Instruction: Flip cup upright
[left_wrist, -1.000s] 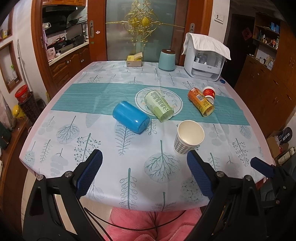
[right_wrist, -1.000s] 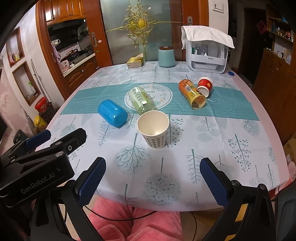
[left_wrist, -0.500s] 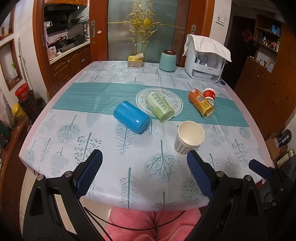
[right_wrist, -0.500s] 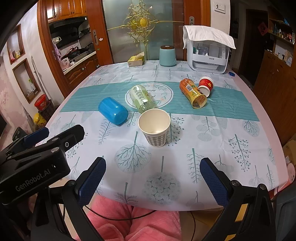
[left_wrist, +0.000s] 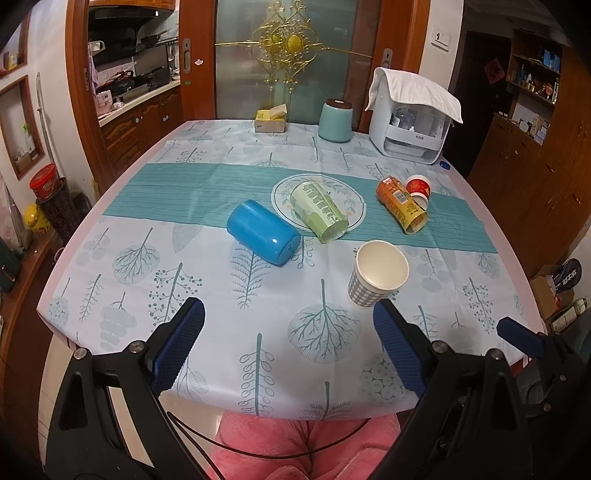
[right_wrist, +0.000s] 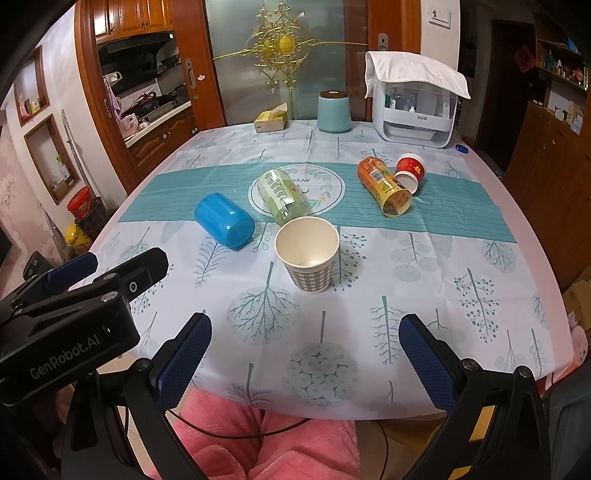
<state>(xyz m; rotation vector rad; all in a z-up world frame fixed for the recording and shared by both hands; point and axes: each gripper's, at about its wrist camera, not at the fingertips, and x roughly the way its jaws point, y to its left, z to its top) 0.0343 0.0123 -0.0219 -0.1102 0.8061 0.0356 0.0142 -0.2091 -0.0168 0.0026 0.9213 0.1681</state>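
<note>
A checked paper cup (left_wrist: 377, 274) (right_wrist: 308, 253) stands upright, mouth up, on the tablecloth. A blue cup (left_wrist: 263, 237) (right_wrist: 224, 220), a green cup (left_wrist: 319, 211) (right_wrist: 280, 196), an orange cup (left_wrist: 402, 205) (right_wrist: 384, 184) and a small red cup (left_wrist: 418, 187) (right_wrist: 409, 170) lie on their sides behind it. My left gripper (left_wrist: 288, 345) is open and empty, held back at the near table edge. My right gripper (right_wrist: 304, 363) is open and empty, also at the near edge; its blue tip shows in the left wrist view (left_wrist: 521, 336).
A white appliance under a cloth (left_wrist: 413, 118) (right_wrist: 415, 107), a teal canister (left_wrist: 335, 120) (right_wrist: 334, 110) and a tissue box (left_wrist: 270, 120) (right_wrist: 271, 120) stand along the table's far edge. Wooden cabinets (left_wrist: 535, 166) are to the right, a kitchen doorway to the left.
Both grippers have drifted slightly; the views shift a little. The cups have not moved and both grippers stay open.
</note>
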